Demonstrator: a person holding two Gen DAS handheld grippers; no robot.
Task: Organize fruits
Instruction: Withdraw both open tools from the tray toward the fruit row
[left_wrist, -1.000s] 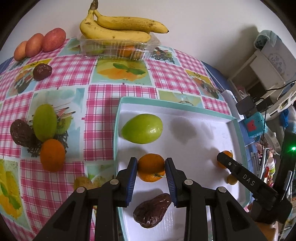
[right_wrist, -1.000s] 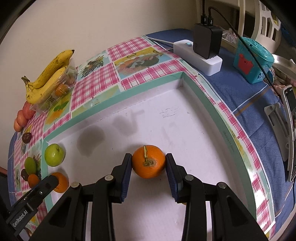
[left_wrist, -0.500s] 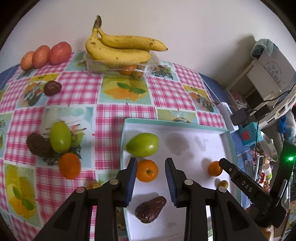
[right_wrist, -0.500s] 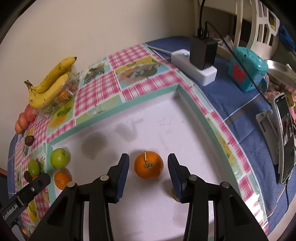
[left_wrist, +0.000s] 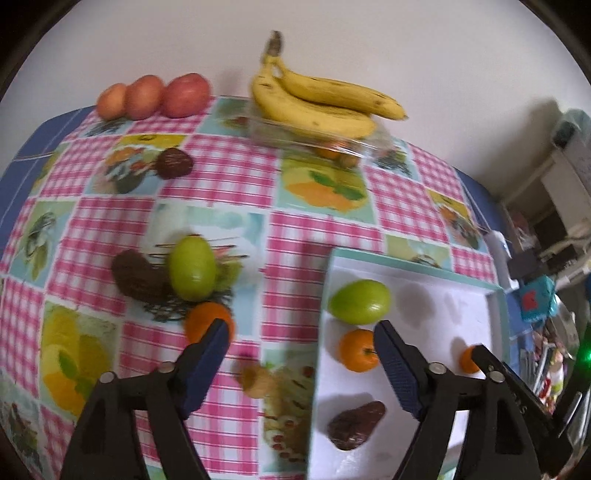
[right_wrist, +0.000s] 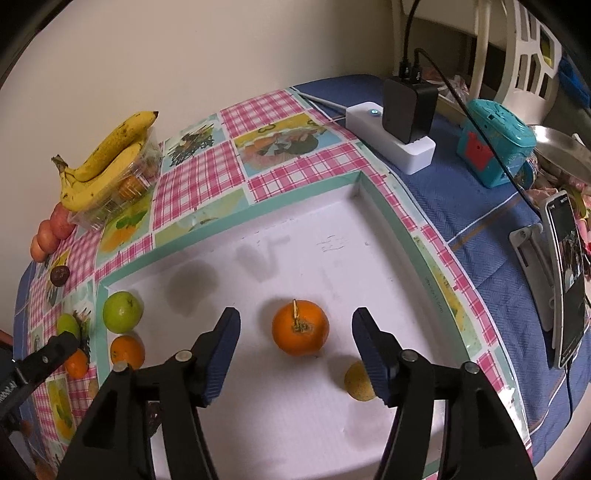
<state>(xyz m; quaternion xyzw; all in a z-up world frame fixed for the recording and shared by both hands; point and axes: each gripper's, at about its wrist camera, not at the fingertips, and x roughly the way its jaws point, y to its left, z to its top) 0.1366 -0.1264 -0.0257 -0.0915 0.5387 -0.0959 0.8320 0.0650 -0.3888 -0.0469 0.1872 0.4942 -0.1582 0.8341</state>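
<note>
Both claws opening wide just now, empty: right gripper (right_wrist: 295, 332) straddling freed orange (right_wrist: 300, 327) inside tray (right_wrist: 373, 192); left gripper (left_wrist: 301, 341) backing off tray's mandarin (left_wrist: 357, 350). I'm seeking the next fruit.

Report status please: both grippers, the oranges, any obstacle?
Left gripper open, just widened, empty. Right gripper open, just released stemmed orange, which sits free in white tray. Small yellow fruit beside right finger.
</note>
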